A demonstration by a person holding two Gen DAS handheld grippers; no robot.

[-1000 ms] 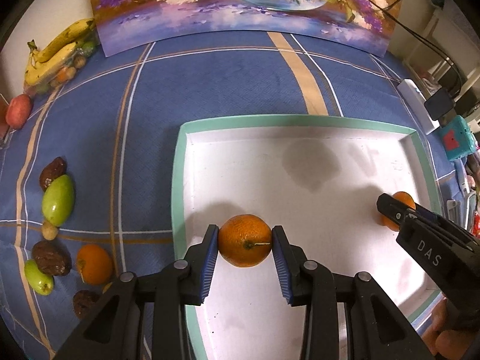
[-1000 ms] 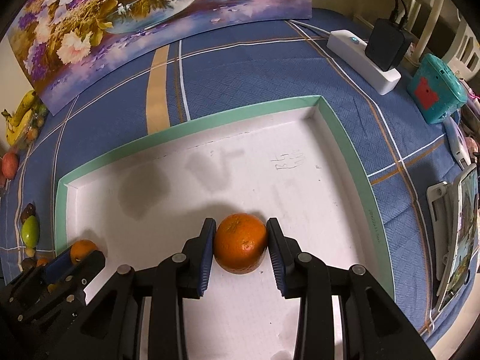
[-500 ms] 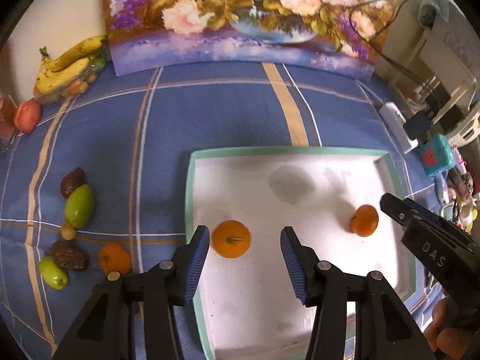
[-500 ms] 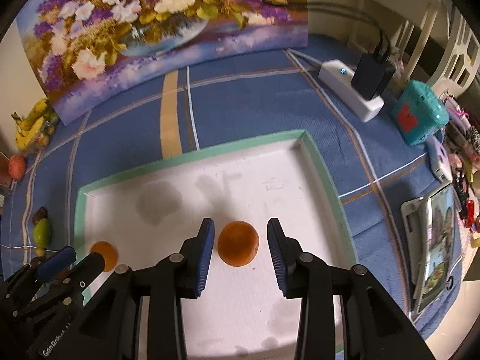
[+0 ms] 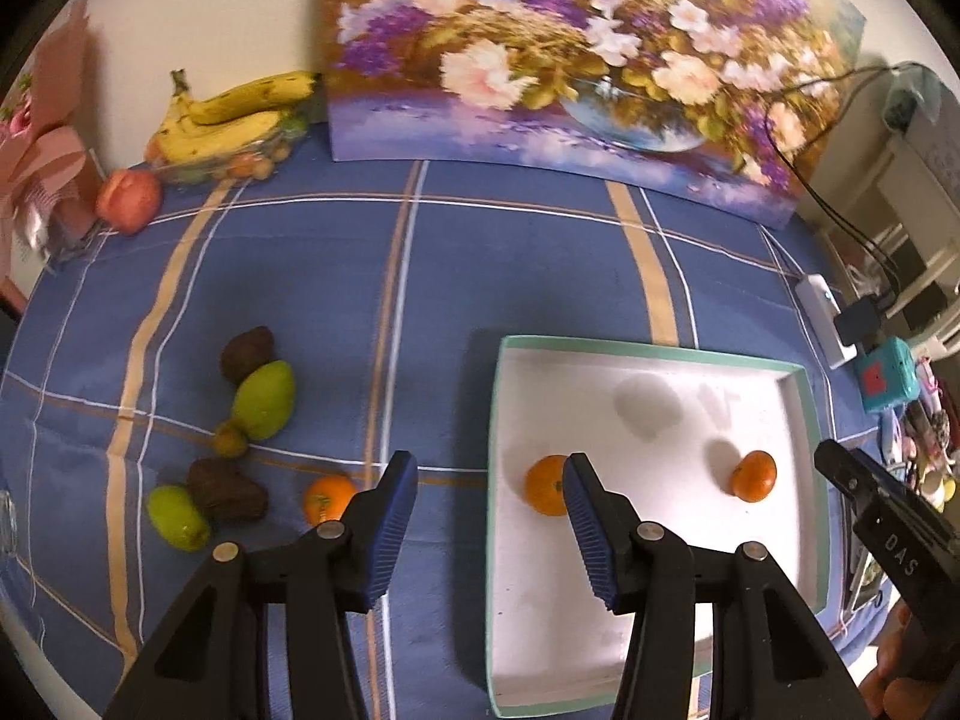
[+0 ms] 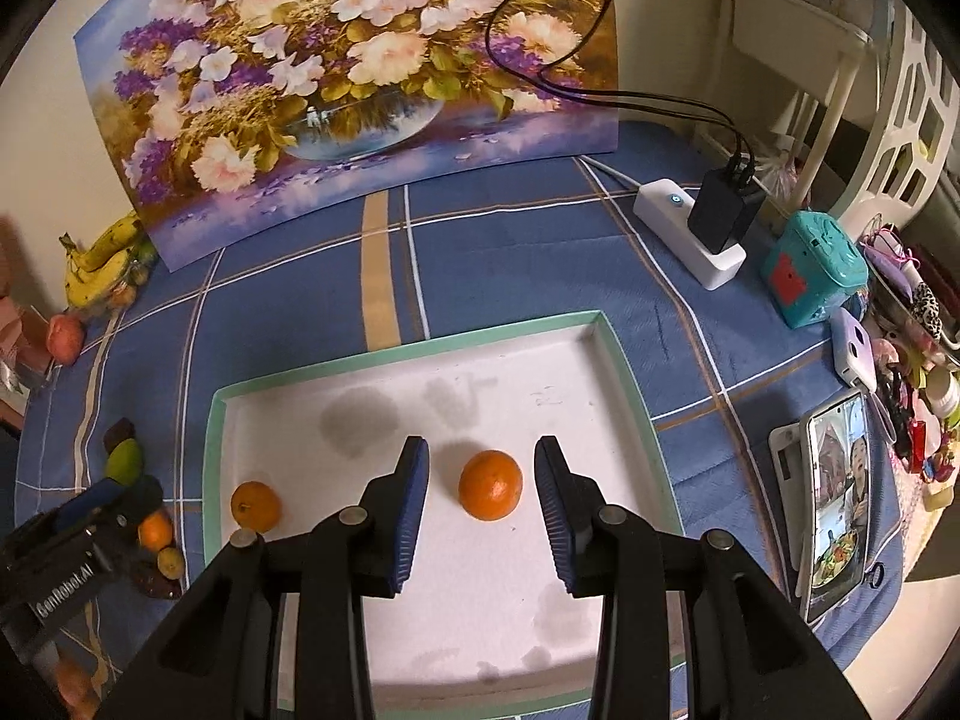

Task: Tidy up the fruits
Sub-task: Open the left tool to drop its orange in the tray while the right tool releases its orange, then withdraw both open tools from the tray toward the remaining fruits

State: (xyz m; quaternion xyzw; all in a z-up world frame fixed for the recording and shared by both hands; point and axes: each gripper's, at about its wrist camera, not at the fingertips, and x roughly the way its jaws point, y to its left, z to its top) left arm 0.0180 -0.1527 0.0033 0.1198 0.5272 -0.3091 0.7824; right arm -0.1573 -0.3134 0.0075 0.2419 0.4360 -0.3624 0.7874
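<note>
both hand-held grippers, left (image 5: 489,519) and right (image 6: 483,507), spread and empty above two round oranges (image 6: 491,485) in the tray (image 6: 624,372).

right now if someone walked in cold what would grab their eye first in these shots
Probably the big flower painting propped against the wall behind the blue checked tablecloth. Next, the white tray with a green rim in the middle, holding two oranges apart: one below the open right gripper, one near the tray's left wall. Loose fruit on the cloth left of the tray includes a green mango and a third orange.
</note>
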